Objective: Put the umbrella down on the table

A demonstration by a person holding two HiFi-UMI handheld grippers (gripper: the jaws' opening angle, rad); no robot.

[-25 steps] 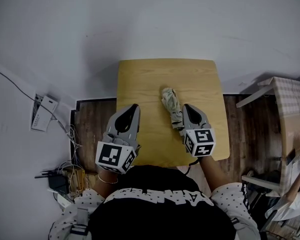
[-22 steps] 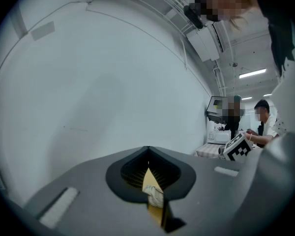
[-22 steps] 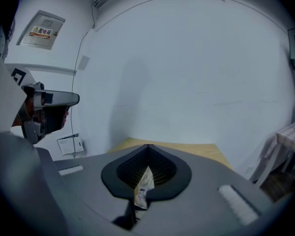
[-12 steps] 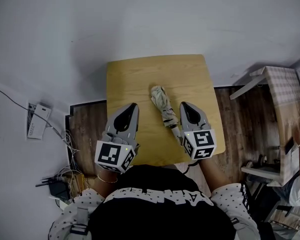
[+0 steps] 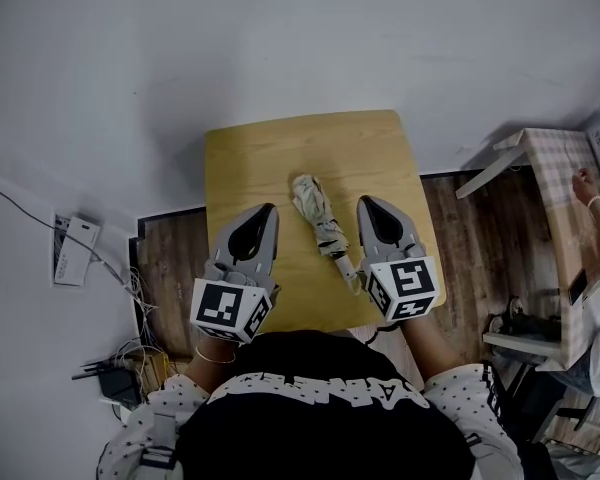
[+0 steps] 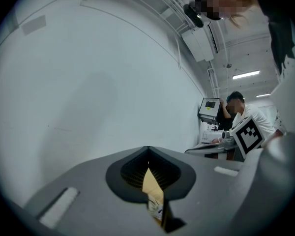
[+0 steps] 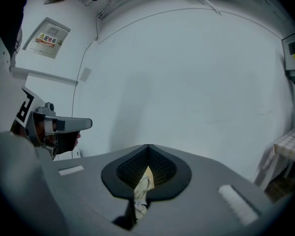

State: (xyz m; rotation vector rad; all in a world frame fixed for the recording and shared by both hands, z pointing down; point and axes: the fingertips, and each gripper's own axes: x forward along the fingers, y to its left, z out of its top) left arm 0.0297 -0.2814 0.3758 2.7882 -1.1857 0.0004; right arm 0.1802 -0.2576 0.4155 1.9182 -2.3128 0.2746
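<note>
small table: pale wood-grain top, rounded corners. folded umbrella lies flat on it, a crumpled cream bundle with a dark print, stub handle toward the person, between two grey moulded grippers. left gripper: jaws together at the tip, nothing held. right gripper: jaws together too, empty, just beside the umbrella, not touching. vs a second ago: umbrella on the same spot of the tabletop; right gripper then lay against its flank, now a strip of bare wood shows between them.
</note>
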